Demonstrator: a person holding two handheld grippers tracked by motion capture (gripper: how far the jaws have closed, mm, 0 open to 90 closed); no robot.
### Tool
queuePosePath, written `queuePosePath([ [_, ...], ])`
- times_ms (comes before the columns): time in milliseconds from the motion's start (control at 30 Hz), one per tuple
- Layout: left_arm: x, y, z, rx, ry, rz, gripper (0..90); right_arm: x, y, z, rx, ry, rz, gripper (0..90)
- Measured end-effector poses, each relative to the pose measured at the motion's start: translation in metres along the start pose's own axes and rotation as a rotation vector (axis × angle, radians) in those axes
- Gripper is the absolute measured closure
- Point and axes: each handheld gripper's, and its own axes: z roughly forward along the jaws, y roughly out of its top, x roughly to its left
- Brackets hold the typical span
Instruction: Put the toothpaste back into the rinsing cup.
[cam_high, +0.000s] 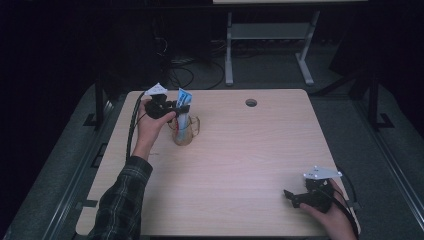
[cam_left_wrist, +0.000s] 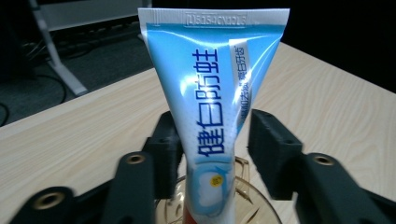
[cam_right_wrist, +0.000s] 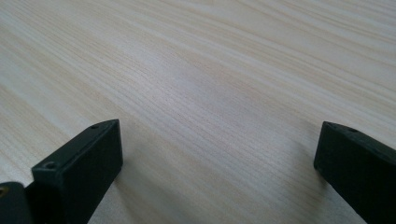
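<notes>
Table (cam_high: 240, 165): light wood top, grommet hole (cam_high: 251, 102) near the far edge.

Person: left forearm in a plaid sleeve (cam_high: 122, 200) comes in from the bottom left of the high view, right hand at the bottom right corner.

Right gripper (cam_high: 295, 197): sits low at the near right corner of the table, well apart from everything else. Jaws spread wide, bare wood grain between them in the right gripper view, nothing held.

Left gripper (cam_high: 182, 107): at the far left of the table, over the cup. Jaws parted; left gripper view shows a gap between the right pad and the tube, left pad just beside or touching it, cannot tell which. No clamp on it.

Glass cup (cam_high: 185, 132): amber-tinted, handle pointing right, stands on the table just under the left gripper.

Toothpaste tube (cam_left_wrist: 212, 102): blue and white, stands upright in the glass cup, crimped end up, between the left jaws.
</notes>
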Motion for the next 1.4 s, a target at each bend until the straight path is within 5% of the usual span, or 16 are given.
queuePosePath([
  [433,0.002,-0.005,-0.017,0.023,0.069,0.000,37.6,0.000,0.000,0.000,0.000,0.000,0.000,0.5],
  [1067,-0.002,-0.025,-0.053,0.058,0.106,-0.018,34.7,0.000,0.000,0.000,0.000,-0.002,0.001,0.5],
  [1400,-0.012,-0.037,-0.068,0.128,0.108,-0.045,31.0,0.000,0.000,0.000,-0.001,-0.002,0.001,0.5],
])
